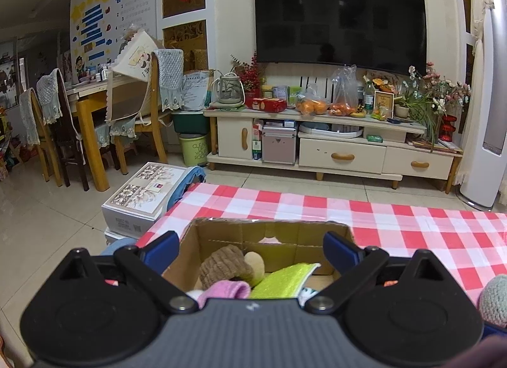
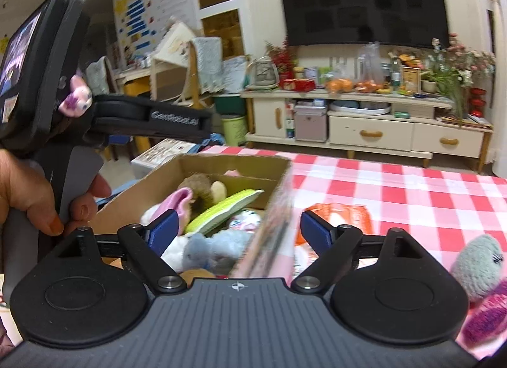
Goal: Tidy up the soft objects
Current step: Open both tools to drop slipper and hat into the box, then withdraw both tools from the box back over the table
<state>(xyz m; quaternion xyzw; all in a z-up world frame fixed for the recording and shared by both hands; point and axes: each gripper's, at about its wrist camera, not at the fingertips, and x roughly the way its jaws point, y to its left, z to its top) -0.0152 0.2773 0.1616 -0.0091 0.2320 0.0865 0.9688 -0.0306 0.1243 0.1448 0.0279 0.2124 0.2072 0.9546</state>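
An open cardboard box [image 1: 269,235] stands on the red-checked tablecloth [image 1: 412,228]. Inside lie a brown knitted piece [image 1: 225,265], a beige plush [image 1: 255,262], a green sponge cloth [image 1: 285,282] and a pink sock [image 1: 225,292]. My left gripper [image 1: 253,246] hangs open over the box with nothing between its fingers. My right gripper [image 2: 240,230] is open at the box's right wall [image 2: 272,225], which shows as a blurred pink streak between the fingers. A grey-blue plush [image 2: 218,246] lies in the box's near end. On the cloth sit a grey knitted toy [image 2: 478,266] and a magenta one [image 2: 488,317].
An orange-and-white packet [image 2: 342,212] lies on the cloth right of the box. A hand [image 2: 31,190] holds the left gripper's handle. A white carton [image 1: 142,197] sits on the floor left of the table. Beyond are the TV stand [image 1: 332,152] and dining chairs [image 1: 57,121].
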